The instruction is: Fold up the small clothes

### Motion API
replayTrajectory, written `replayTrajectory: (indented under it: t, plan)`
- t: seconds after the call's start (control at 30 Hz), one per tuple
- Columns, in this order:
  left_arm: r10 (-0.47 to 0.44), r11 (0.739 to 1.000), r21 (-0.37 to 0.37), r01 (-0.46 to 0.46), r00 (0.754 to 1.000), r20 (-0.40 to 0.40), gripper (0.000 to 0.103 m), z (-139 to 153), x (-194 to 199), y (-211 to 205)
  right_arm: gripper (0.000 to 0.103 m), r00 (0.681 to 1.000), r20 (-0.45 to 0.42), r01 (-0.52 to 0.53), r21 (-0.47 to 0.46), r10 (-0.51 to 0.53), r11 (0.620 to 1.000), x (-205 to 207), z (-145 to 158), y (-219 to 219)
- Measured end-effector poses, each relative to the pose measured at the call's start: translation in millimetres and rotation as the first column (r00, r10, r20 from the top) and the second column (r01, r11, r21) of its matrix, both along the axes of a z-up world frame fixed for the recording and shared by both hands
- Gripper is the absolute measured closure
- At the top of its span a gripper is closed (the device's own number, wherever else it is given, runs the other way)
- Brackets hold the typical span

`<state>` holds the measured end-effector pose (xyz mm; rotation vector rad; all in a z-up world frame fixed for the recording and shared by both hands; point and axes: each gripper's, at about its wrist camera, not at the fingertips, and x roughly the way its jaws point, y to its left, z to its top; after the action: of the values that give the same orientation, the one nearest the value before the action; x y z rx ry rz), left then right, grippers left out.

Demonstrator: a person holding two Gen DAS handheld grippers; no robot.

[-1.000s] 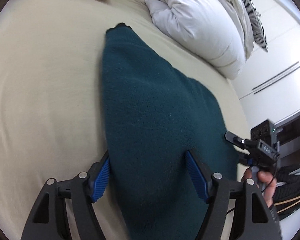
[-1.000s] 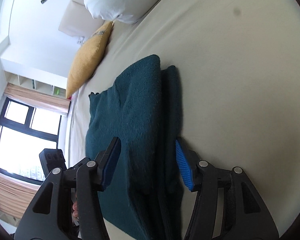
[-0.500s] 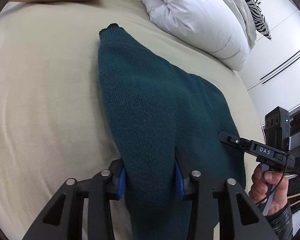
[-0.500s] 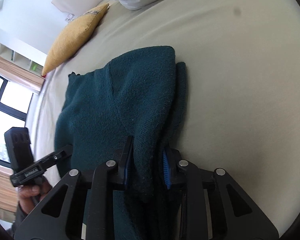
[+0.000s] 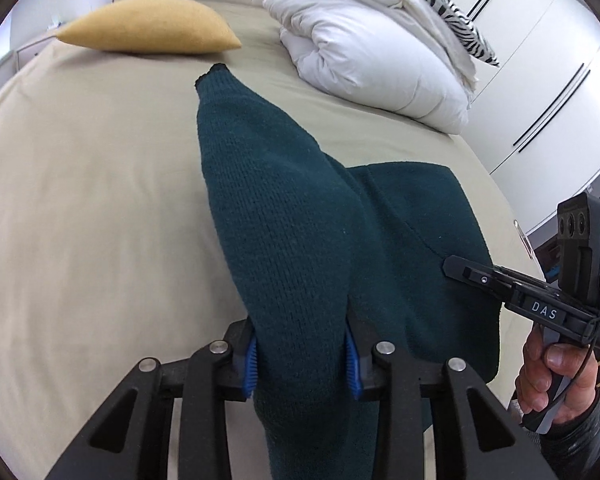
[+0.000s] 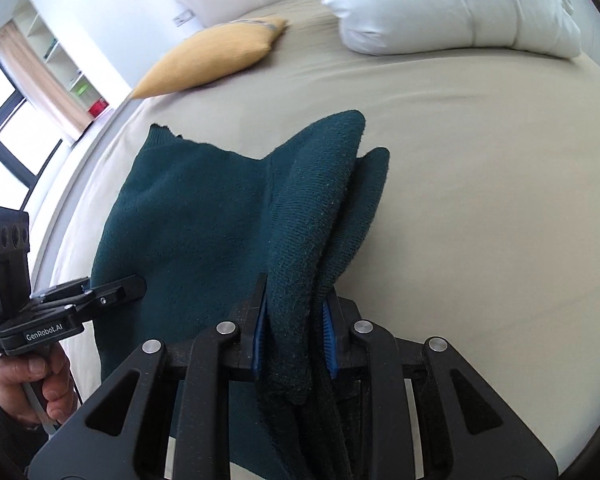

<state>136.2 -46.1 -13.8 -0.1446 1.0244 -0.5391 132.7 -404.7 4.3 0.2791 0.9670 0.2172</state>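
Teal knit sweater (image 5: 284, 216) now rises off the bed (image 5: 80, 200) at its near edge: your left tongs (image 5: 300, 364) and right tongs (image 6: 294, 330) have just closed onto its two corners, so you can carry them over for the fold.

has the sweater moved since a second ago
Yes. The sweater lay flat on the bed; now both grippers, left and right, have closed on its near edge and raised it off the sheet.
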Motion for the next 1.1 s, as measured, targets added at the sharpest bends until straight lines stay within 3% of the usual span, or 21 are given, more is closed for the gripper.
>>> replayTrajectory:
  t: [0.23,0.4,0.73,0.9,1.1]
  plan:
    - [0.064,0.998,0.000,-0.064,0.997,0.045,0.067,10,-88,83,0.082,0.993,0.044,-0.115,0.035,0.114,0.993,-69,8,94]
    - [0.105,0.994,-0.032,-0.104,0.994,0.027,0.067,0,-111,123,0.082,0.986,0.029,-0.164,0.090,0.162,0.982,-92,0,137]
    - [0.139,0.989,-0.050,-0.137,0.989,0.055,0.067,5,-108,139,0.082,0.984,0.018,-0.179,0.134,0.178,0.975,-91,-10,192]
    - [0.135,0.990,-0.042,-0.133,0.990,0.050,0.066,-1,-89,139,0.082,0.985,0.016,-0.171,0.132,0.171,0.976,-76,-3,182]
    - [0.120,0.993,-0.010,-0.120,0.992,0.028,0.066,-23,-59,115,0.082,0.993,-0.047,-0.104,0.159,0.112,0.982,-53,-23,157]
